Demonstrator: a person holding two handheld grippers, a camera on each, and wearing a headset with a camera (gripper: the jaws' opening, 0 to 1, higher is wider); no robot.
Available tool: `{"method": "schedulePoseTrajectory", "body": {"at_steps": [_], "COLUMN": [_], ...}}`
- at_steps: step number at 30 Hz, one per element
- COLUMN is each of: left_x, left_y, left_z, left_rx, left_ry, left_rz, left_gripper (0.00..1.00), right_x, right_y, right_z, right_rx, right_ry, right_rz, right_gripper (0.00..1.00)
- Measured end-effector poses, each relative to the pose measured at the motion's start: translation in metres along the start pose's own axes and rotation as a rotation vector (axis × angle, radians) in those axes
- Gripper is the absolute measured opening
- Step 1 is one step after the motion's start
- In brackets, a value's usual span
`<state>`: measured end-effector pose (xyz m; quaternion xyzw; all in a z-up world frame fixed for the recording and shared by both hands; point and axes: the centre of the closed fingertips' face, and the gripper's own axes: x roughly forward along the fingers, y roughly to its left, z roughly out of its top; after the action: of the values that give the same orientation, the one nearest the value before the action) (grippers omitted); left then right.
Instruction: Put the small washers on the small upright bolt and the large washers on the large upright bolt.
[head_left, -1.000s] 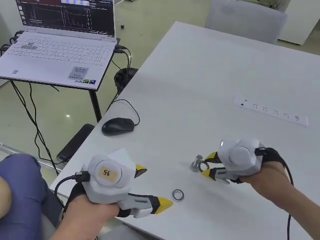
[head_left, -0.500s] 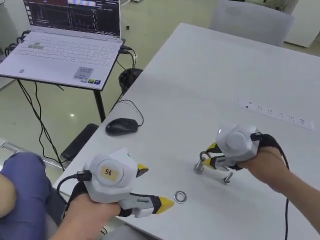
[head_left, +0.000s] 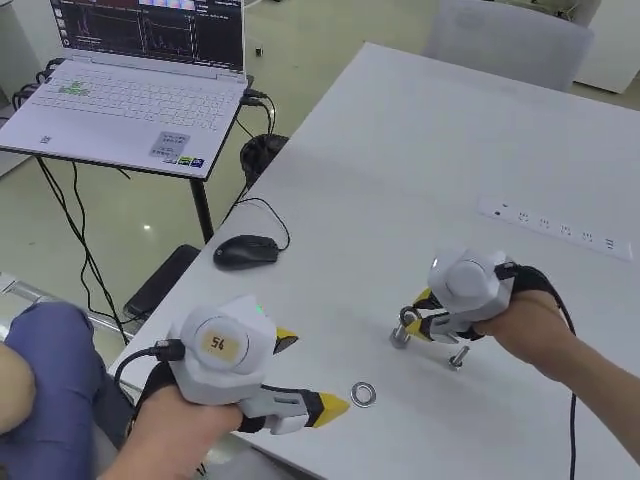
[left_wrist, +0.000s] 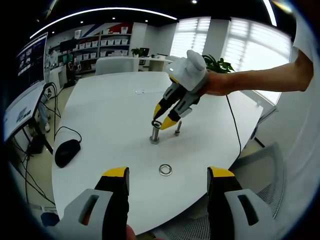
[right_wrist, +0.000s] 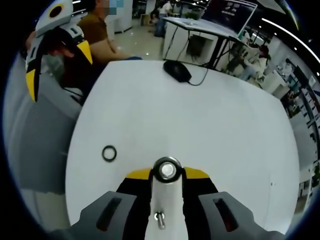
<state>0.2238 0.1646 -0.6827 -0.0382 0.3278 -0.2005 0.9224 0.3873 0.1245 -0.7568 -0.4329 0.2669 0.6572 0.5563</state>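
Washer (right_wrist: 156, 169) clamped between the right tongs (head_left: 417, 316), right at the top of the large upright bolt (left_wrist: 154, 134). Ring centred over the bolt's end in the right gripper view; not clear whether already slipped over the thread or only resting on the tip. Too small to tell as a large or a small one. Small upright bolt (left_wrist: 177, 129) just beside the large one, partly under the right hand in the head view. Both bolts standing on the white worktop (head_left: 420, 160), near its front edge. Second washer (left_wrist: 165, 169) flat and loose on the worktop, between the bolts and the left tongs (head_left: 307, 374), closer to the edge. Left tongs apart, nothing between them, hovering low over the worktop's edge with yellow tips pointed toward the second washer and not touching it. Black mouse (head_left: 245, 251) at the worktop's left edge, cable curling behind it, well apart from the bolts. White power strip (head_left: 555, 228) farther back on the right. Open laptop (head_left: 130, 90) on a separate stand to the left, screen lit. Grey chair (head_left: 500, 40) at the far end.
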Motion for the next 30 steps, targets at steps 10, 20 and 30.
{"method": "schedulePoseTrajectory", "body": {"at_steps": [10,20,30], "left_x": [-0.001,-0.002,-0.001], "left_y": [0.001,0.002,0.003], "left_z": [-0.001,-0.002,-0.002], "left_rx": [-0.006,-0.011,-0.013], "left_ry": [-0.001,-0.002,-0.002], "left_rz": [0.004,0.008,0.006], "left_gripper": [0.62,0.62,0.62], "right_x": [0.006,0.018,0.029], "right_y": [0.002,0.002,0.005], "right_z": [-0.002,-0.009,-0.013], "right_rx": [-0.008,-0.004,0.027], "right_ry": [0.033,0.070,0.114], "right_rz": [0.018,0.039,0.059], "right_gripper": [0.23,0.23,0.24]}}
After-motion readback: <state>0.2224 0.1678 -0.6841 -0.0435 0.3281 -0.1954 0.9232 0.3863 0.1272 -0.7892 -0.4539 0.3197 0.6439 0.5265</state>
